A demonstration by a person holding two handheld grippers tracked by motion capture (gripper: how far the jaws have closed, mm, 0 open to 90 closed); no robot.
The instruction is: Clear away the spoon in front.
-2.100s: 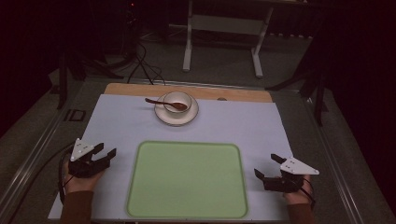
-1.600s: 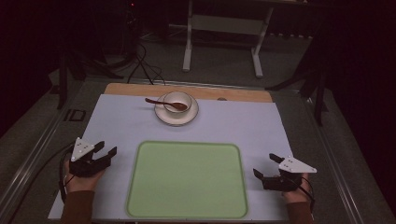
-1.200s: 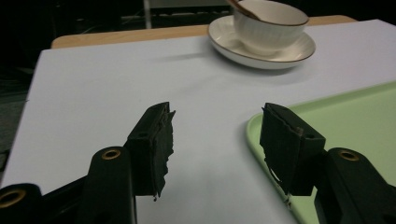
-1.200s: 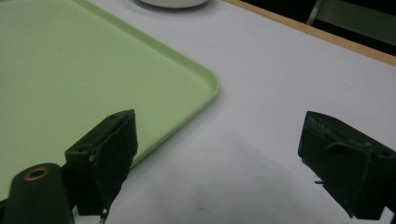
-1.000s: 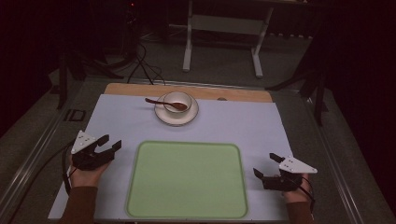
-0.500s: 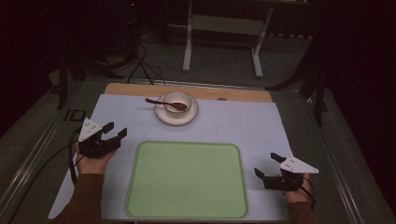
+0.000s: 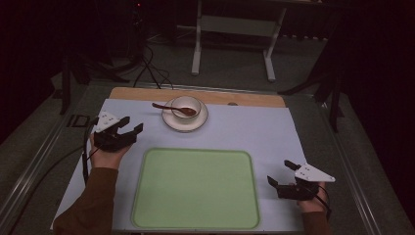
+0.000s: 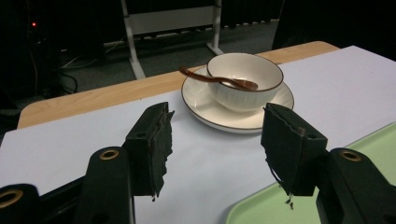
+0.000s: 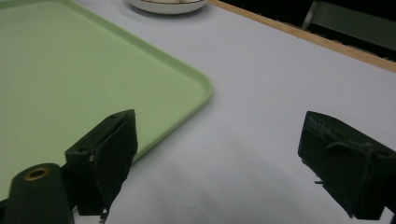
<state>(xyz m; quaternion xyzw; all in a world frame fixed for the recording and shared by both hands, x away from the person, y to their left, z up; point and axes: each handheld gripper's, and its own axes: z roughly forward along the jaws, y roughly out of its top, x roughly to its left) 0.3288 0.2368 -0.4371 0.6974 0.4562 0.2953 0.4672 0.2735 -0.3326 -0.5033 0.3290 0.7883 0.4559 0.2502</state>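
Note:
A white bowl (image 7: 185, 107) stands on a white saucer (image 7: 171, 123) at the back of the table, with a brown spoon (image 7: 166, 106) resting across its rim. In the left gripper view the bowl (image 8: 243, 81), the saucer (image 8: 210, 112) and the spoon (image 8: 205, 77) lie just ahead of the jaws. My left gripper (image 7: 130, 126) is open and empty, left of the saucer and apart from it. A light green tray (image 7: 195, 188) lies in front. My right gripper (image 7: 281, 174) is open and empty, just right of the tray (image 9: 70, 70).
A white mat (image 7: 244, 129) covers the table, with a bare wooden strip (image 7: 254, 99) along its far edge. Beyond the table stand a metal frame (image 7: 232, 29) and loose cables (image 7: 147, 68) on the dark floor.
My left gripper has travelled forward and a little up, from beside the tray's left edge toward the saucer. The right gripper has stayed where it was.

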